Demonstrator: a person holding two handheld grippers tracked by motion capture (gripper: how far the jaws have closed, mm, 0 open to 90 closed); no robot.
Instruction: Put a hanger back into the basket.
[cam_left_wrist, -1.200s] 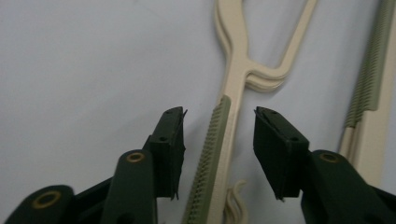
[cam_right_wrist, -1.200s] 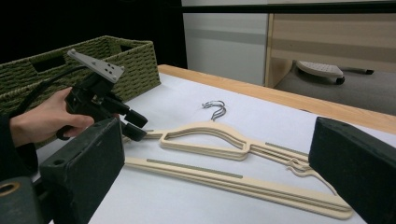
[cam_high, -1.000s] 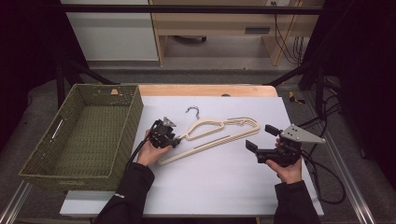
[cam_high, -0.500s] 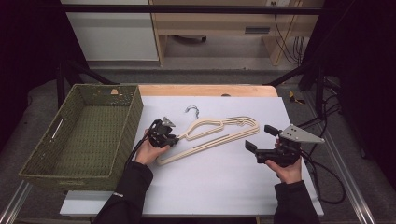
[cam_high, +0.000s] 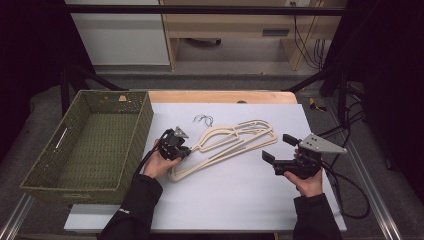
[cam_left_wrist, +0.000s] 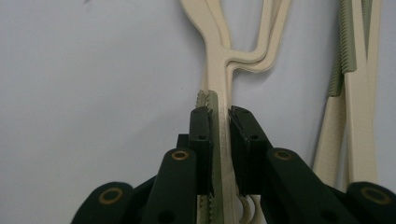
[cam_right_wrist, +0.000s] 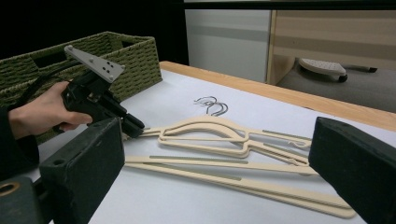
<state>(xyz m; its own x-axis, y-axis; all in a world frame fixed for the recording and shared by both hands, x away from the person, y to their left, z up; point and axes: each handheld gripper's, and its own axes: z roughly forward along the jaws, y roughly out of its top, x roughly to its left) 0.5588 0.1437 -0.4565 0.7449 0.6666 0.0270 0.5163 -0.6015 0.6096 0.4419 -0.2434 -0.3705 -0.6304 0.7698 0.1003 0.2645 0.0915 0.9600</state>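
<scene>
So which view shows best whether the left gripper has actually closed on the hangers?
The left gripper view: its pads press a hanger arm. The high view shows the left gripper at the hangers' end, contact hidden; the right gripper view shows it side-on.

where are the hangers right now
In the high view the cream hangers lie stacked on the white table sheet, just right of the green woven basket, between the two grippers. The left gripper has just closed on their left shoulder end.

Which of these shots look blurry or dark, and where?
High view: even light on the white table, darkness at both sides. Left gripper view: the hangers sharp, the left gripper soft low down. Right gripper view: the right gripper's near jaws blurred, the basket dim.
</scene>
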